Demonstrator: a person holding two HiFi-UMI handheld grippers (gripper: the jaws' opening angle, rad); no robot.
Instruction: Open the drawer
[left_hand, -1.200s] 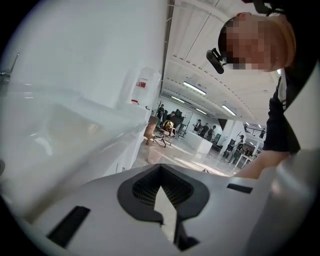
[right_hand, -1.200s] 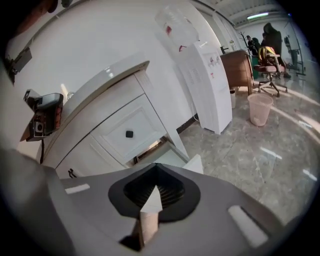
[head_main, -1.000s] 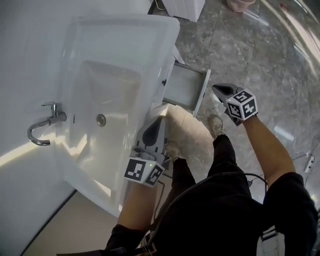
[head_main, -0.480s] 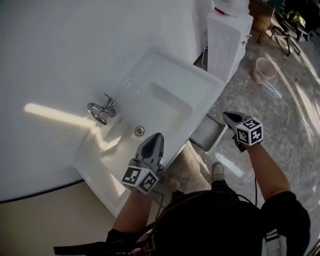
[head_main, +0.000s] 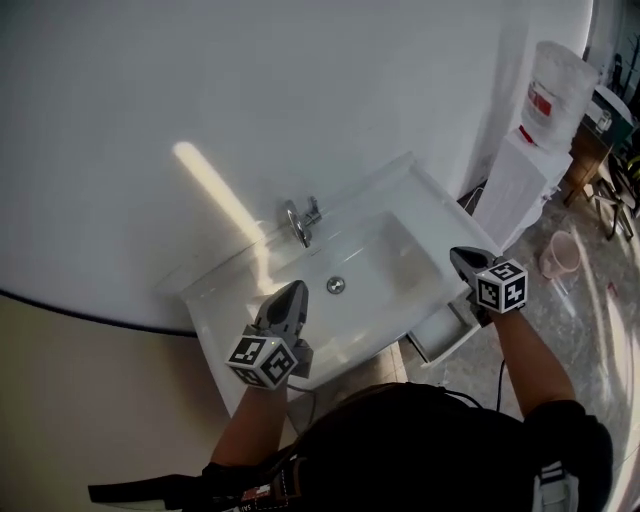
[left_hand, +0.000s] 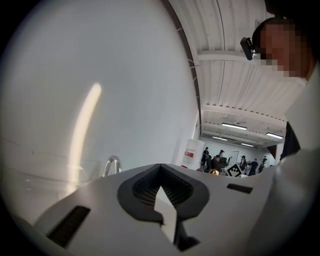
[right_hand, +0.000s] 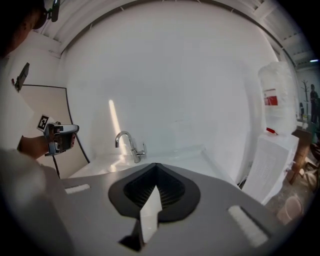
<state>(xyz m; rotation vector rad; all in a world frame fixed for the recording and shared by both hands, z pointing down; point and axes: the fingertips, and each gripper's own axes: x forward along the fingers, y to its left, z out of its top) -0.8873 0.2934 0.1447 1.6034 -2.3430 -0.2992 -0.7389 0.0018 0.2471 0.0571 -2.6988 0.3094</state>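
White, smooth wall (head_main: 250, 100) fills the background, crossed by a slanting streak of sunlight (head_main: 215, 195); a beige panel (head_main: 80, 400) meets it low at the left. The left gripper (head_main: 292, 288), a grey plastic wedge with a marker cube at its back, hangs over the near rim of the white glazed rectangular washbasin (head_main: 225, 310). In the left gripper view its grey fingers (left_hand: 100, 215) lie pressed together on nothing, the ribbed black pads meeting at a narrow seam.

Ahead of those fingers stands the curved chrome tap (head_main: 298, 222), and just right of them the round metal drain (head_main: 336, 285) sits in the bowl. The right gripper (head_main: 457, 253) hovers above the basin's right front corner, its fingers (right_hand: 210, 200) likewise closed on nothing.

Below and slightly left of the right fingers, the white flat-fronted drawer (head_main: 445, 338) juts out from under the basin, standing open. Most of its inside is hidden by the basin rim and the person's right forearm (head_main: 520, 350).

Farther right of those fingers rises a white boxy water dispenser (head_main: 515, 190) topped by a clear plastic bottle (head_main: 560, 85), with a pink bucket (head_main: 562, 255) on the grey marble floor (head_main: 600, 330). People far off in the left gripper view are too small to make out.
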